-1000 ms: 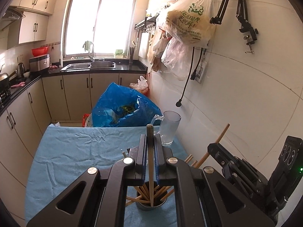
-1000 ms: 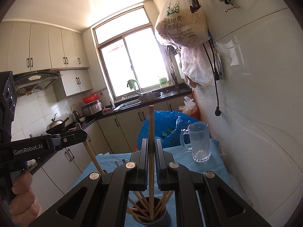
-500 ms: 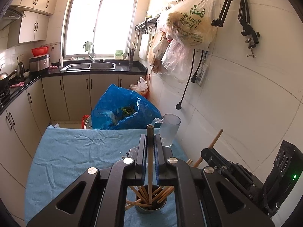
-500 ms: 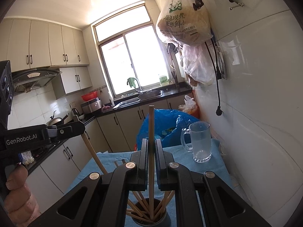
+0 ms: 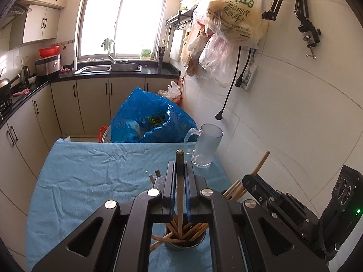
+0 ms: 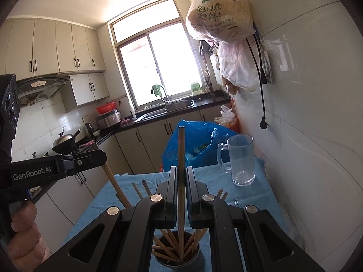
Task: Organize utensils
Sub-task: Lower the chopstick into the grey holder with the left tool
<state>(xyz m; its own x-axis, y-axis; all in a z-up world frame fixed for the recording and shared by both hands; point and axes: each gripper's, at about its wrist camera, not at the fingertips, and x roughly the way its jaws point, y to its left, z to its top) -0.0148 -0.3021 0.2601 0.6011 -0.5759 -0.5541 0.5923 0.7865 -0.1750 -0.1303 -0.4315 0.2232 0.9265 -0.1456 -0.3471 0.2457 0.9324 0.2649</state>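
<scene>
A dark metal cup (image 5: 185, 242) (image 6: 179, 259) full of wooden chopsticks stands on the blue cloth (image 5: 95, 176) below both grippers. My left gripper (image 5: 180, 170) is shut on one upright chopstick (image 5: 179, 195) whose lower end reaches into the cup. My right gripper (image 6: 180, 174) is shut on another upright chopstick (image 6: 181, 170), its tip down in the cup. Each gripper shows in the other's view: the right one (image 5: 272, 195) at the right, the left one (image 6: 68, 163) at the left, held by a hand.
An empty glass mug (image 5: 206, 147) (image 6: 241, 161) stands on the cloth near the tiled wall. A blue plastic bag (image 5: 149, 122) sits beyond the table's far edge. Plastic bags (image 5: 231, 20) hang on the wall above. Kitchen counters (image 5: 106, 70) run along the left and back.
Both grippers have risen slightly, drawing their chopsticks up, and the cup now sits lower and farther off in both views.
</scene>
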